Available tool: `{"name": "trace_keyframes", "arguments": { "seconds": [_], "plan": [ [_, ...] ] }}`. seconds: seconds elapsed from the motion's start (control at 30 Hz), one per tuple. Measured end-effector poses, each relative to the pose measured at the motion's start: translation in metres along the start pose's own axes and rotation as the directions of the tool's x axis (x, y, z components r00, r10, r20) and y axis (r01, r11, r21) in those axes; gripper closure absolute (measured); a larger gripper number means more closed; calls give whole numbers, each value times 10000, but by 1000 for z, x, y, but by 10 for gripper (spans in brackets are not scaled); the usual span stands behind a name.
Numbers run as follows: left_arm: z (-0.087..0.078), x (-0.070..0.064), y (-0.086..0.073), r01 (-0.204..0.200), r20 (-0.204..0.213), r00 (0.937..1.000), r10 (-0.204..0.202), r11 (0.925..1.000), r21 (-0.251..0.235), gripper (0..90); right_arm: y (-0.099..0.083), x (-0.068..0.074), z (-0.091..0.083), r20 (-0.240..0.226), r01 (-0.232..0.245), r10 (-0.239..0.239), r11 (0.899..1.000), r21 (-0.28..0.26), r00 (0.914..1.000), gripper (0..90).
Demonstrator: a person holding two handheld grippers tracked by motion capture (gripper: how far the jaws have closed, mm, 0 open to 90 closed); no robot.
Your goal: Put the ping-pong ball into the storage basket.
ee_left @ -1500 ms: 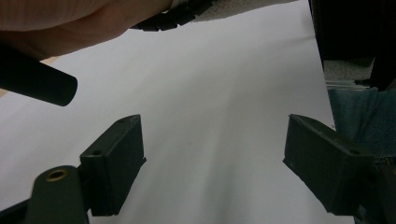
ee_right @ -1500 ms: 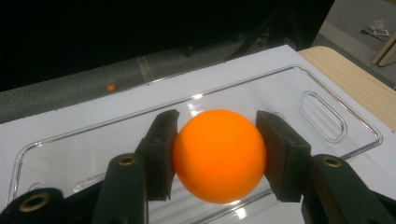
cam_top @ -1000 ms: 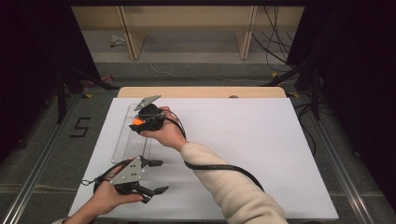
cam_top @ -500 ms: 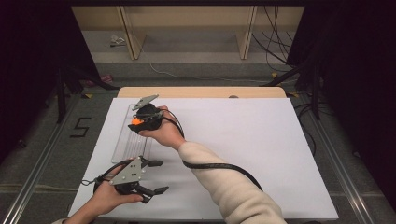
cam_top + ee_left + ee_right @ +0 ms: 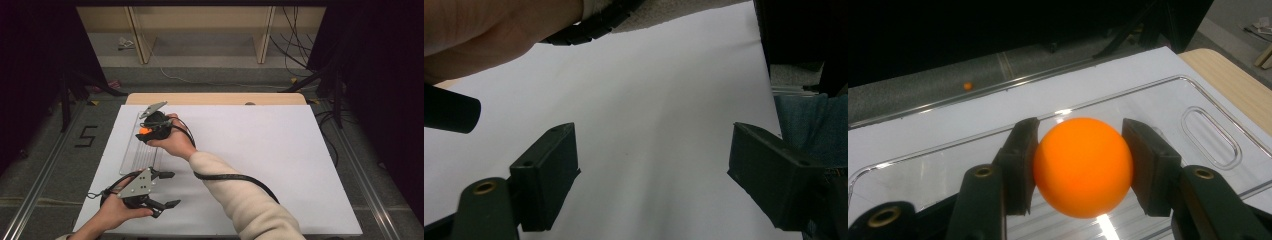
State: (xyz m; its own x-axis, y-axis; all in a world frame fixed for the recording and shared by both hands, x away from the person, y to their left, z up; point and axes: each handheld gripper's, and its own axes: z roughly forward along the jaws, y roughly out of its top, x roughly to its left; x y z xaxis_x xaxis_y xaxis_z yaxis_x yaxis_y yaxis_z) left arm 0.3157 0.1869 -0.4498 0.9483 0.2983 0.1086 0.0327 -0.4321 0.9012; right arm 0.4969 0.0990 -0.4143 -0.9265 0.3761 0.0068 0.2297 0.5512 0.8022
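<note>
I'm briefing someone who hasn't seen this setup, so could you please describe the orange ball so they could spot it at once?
Start at the white table and go to the clear plastic tray along its left side. Above the tray's far end the right gripper clamps the orange ball between its black jaws; it is the only bright, round thing there.

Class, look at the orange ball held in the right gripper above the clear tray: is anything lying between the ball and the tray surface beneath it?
Nothing visible does. The right gripper holds the orange ball over a bare stretch of the clear tray.
</note>
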Motion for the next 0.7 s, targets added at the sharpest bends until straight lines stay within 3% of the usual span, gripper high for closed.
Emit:
{"name": "trace_keyframes", "arguments": {
  "seconds": [0.7],
  "plan": [
    [0,0,0,-12,39,10000,12,10000,8,194,-5,-2,7,-6,-68,68,9997,235,10000,511]
  ]
}}
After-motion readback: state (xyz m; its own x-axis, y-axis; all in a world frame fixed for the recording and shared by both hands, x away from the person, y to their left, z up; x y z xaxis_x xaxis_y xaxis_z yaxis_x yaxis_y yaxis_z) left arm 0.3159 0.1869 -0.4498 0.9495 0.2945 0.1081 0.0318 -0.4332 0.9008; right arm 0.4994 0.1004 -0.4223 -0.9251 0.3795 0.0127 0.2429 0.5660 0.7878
